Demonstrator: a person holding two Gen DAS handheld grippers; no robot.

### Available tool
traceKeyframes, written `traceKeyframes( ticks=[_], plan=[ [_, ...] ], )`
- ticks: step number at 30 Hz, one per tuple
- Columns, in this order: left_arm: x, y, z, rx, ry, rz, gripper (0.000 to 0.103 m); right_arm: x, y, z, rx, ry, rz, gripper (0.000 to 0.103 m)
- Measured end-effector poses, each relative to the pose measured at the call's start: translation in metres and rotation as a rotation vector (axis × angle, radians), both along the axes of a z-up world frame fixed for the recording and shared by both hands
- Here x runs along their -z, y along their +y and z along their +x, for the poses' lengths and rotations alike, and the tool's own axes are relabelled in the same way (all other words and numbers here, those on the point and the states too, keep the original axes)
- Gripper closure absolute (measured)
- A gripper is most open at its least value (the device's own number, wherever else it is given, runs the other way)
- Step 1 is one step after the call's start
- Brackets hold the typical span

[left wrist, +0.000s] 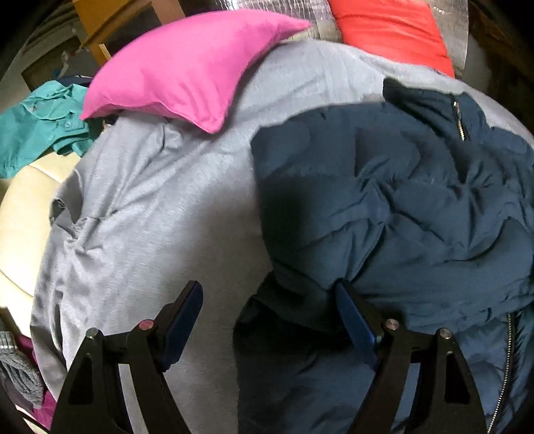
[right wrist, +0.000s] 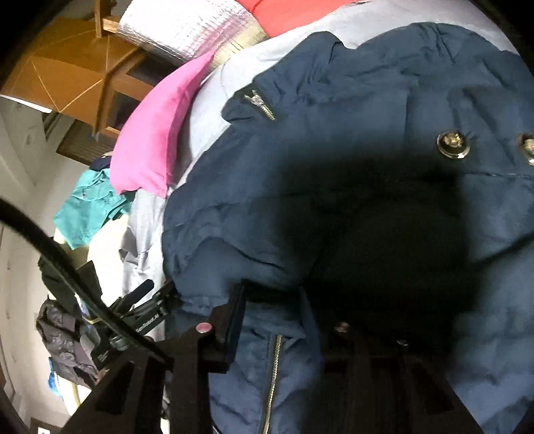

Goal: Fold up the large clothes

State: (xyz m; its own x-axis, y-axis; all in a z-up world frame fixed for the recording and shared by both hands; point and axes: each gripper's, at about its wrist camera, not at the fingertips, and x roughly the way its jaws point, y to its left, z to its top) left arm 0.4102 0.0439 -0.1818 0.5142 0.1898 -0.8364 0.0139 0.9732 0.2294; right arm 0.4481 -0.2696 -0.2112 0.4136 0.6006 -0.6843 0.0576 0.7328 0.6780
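The navy padded jacket (left wrist: 400, 207) lies crumpled on a grey sheet (left wrist: 160, 207), filling the 3 o'clock half of the left wrist view. The left claw (left wrist: 270, 320) stands apart, its right finger touching the jacket's edge fold and its left finger over bare sheet; nothing is gripped. In the right wrist view the right claw (right wrist: 283, 320) sits at 6 o'clock with jacket fabric gathered between its fingers; the right finger is lost in shadow, so I cannot tell whether it is clamped. A pink pillow (left wrist: 187, 70) lies at 11 o'clock, a teal garment (left wrist: 36, 133) at 9 o'clock, and a red item (left wrist: 390, 30) at 1 o'clock.
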Motion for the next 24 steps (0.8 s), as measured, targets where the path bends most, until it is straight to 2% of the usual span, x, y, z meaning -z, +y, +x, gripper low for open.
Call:
traceKeyframes(
  ticks=[5,10,17,20,22,24],
  plan=[
    [-0.019,0.006,-0.015,0.002,-0.045,-0.021,0.021,-0.025,-0.022,-0.024,0.016,-0.057,-0.044,0.066],
    [-0.018,0.014,-0.026,0.002,-0.037,-0.017,0.021,-0.041,-0.079,-0.057,0.113,-0.083,-0.078,0.064],
    [-0.019,0.032,-0.046,-0.029,-0.052,-0.072,0.021,-0.049,-0.137,-0.098,0.243,-0.118,-0.104,0.061],
    [-0.023,0.034,-0.053,-0.042,-0.090,-0.094,0.021,-0.050,-0.149,-0.112,0.290,-0.143,-0.120,0.054],
    [-0.024,0.034,-0.053,-0.055,-0.102,-0.117,0.021,-0.047,-0.160,-0.115,0.342,-0.136,-0.095,0.054],
    [-0.025,0.035,-0.048,-0.073,-0.111,-0.152,0.021,-0.044,-0.167,-0.112,0.392,-0.143,-0.132,0.042]
  ],
)
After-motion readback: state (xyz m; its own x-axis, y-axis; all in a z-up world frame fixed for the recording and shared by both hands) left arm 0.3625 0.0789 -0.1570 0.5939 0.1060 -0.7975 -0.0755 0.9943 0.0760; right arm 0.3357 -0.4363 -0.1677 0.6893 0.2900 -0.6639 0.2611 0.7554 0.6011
